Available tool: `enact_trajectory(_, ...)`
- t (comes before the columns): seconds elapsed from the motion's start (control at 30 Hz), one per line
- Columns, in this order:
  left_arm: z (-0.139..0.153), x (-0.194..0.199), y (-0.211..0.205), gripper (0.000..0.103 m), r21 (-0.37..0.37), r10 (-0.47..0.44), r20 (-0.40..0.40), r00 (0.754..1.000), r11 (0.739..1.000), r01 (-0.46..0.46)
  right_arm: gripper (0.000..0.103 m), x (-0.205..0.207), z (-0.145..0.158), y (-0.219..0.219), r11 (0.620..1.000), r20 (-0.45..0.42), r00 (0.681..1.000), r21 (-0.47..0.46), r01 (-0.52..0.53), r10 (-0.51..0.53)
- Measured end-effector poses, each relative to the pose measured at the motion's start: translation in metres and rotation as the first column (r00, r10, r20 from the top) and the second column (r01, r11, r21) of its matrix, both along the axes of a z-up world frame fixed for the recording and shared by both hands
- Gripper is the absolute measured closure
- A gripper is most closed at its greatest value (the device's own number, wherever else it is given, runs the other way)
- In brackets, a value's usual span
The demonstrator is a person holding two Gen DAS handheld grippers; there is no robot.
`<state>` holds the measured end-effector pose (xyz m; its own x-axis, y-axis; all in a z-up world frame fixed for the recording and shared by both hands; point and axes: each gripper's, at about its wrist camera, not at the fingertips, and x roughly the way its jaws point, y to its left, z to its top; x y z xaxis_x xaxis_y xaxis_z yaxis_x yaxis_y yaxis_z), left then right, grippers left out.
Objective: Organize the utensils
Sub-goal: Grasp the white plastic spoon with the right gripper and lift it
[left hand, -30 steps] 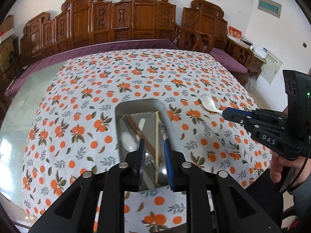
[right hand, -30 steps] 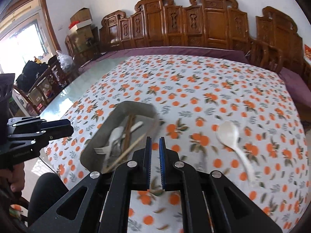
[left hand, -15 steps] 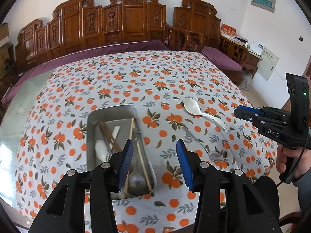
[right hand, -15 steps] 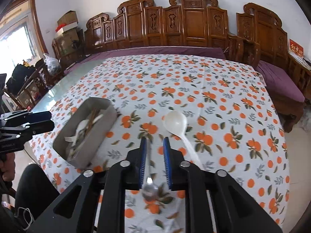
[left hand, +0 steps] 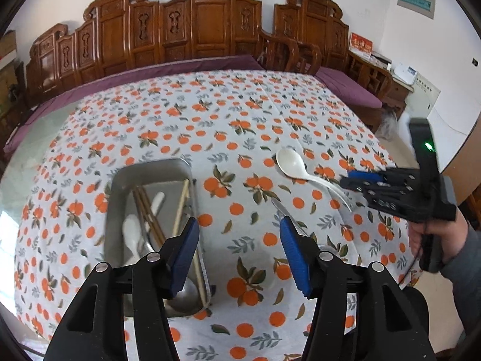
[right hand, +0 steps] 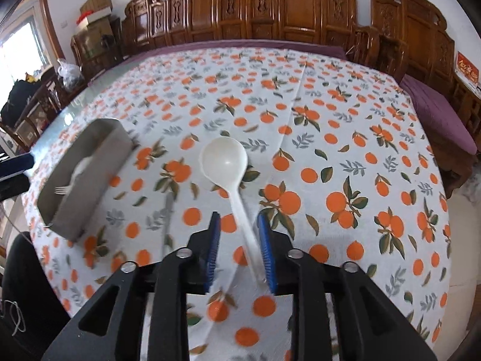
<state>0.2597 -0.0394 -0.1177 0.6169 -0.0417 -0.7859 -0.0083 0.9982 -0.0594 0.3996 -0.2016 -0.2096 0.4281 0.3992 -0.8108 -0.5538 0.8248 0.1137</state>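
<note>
White plastic spoon (right hand: 224, 162) lies on the tablecloth (right hand: 345, 138), right of the metal tray (right hand: 87, 177); its handle now sits between the right gripper (right hand: 239, 240) jaws, which have parted from narrow, nothing held. Left gripper (left hand: 239, 240) has spread wide beside the tray. Metal spoon (right hand: 168, 219) remains out; spoon pickup looks imminent.

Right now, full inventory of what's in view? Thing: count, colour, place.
tray: 1, metal grey, table left
chopsticks: several, wood, in tray
white spoon: 1, on cloth, handle between right gripper's fingers
metal spoon: 1, silver, on cloth right of tray
tablecloth: 1, white with oranges
wooden chairs: row, brown, behind table
left gripper: open, over tray edge
right gripper: open, straddling white spoon's handle
</note>
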Motion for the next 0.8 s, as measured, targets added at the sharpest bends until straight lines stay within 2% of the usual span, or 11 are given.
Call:
enact_trajectory(0.3,-0.039,0.010,-0.029,0.050,0.002,-0.039,-0.097,0.995,0.999,0.040,0.070,0.028,-0.036,0.019,0.998,-0.064,0.997,-0.040,-0.040,0.038)
enact_trajectory(0.37,-0.044,0.011,-0.036,0.050,-0.005,-0.050,-0.108,0.993,0.999,0.050,0.080,0.025,-0.038,0.018,0.998,-0.064,0.997,-0.038,-0.050,0.047)
enact_trajectory(0.4,-0.047,0.011,-0.040,0.050,-0.007,-0.057,-0.112,0.992,0.998,0.056,0.091,0.022,-0.038,0.017,0.998,-0.071,0.996,-0.031,-0.061,0.059)
enact_trajectory(0.57,-0.053,0.009,-0.057,0.050,-0.022,-0.093,-0.116,0.989,0.996,0.091,0.091,-0.003,-0.027,0.000,0.999,-0.065,0.997,0.002,-0.050,0.050)
enact_trajectory(0.8,-0.065,0.008,-0.086,0.050,-0.024,-0.151,-0.122,0.981,0.988,0.150,0.091,-0.051,-0.012,-0.037,0.998,-0.045,0.998,0.051,0.040,-0.037)
